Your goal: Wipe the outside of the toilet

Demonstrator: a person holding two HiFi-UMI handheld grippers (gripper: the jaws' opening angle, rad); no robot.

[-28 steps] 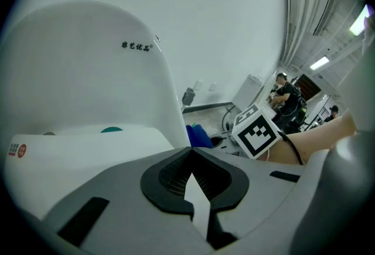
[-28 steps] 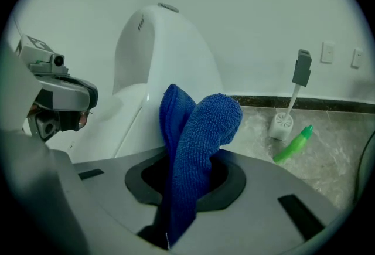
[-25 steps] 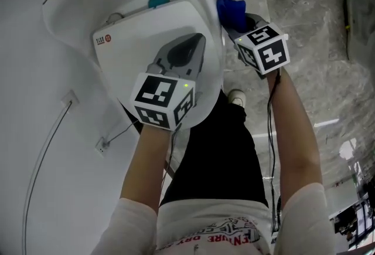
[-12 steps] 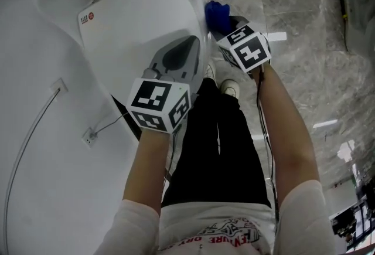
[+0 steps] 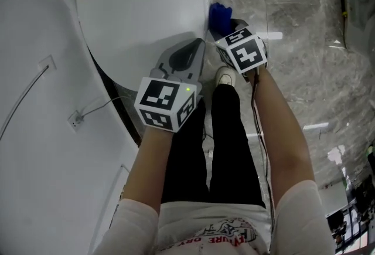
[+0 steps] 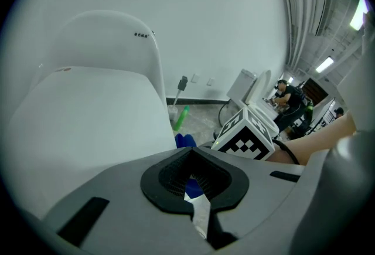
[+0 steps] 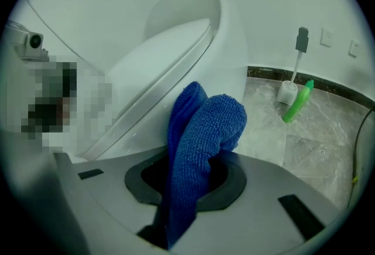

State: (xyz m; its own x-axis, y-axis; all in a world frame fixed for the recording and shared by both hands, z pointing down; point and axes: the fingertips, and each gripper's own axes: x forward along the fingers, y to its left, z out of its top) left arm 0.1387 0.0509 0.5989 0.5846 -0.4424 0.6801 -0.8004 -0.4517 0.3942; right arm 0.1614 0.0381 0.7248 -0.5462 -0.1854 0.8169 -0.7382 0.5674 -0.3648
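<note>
The white toilet (image 5: 140, 13) has its lid down and fills the upper left of the head view. My left gripper (image 5: 196, 47) hovers over the lid's front edge, jaws shut with nothing in them. In the left gripper view the lid (image 6: 88, 125) lies just left of that gripper (image 6: 196, 192). My right gripper (image 5: 227, 28) is shut on a folded blue cloth (image 5: 219, 13) that sits against the toilet's right side near the front. In the right gripper view the cloth (image 7: 205, 131) stands up out of the gripper (image 7: 187, 189), close to the bowl's outer wall (image 7: 228, 60).
A green bottle (image 7: 296, 104) and a toilet brush holder (image 7: 288, 92) stand by the far wall. A black cable (image 5: 351, 2) lies on the marble floor at right. A wall cord and socket (image 5: 75, 120) are left of the toilet. The person's shoe (image 5: 225, 75) is by the bowl's front.
Both grippers have drawn back along the toilet toward its front. The left one was over the lid's middle and is now at its front edge. The cloth has slid forward along the right side.
</note>
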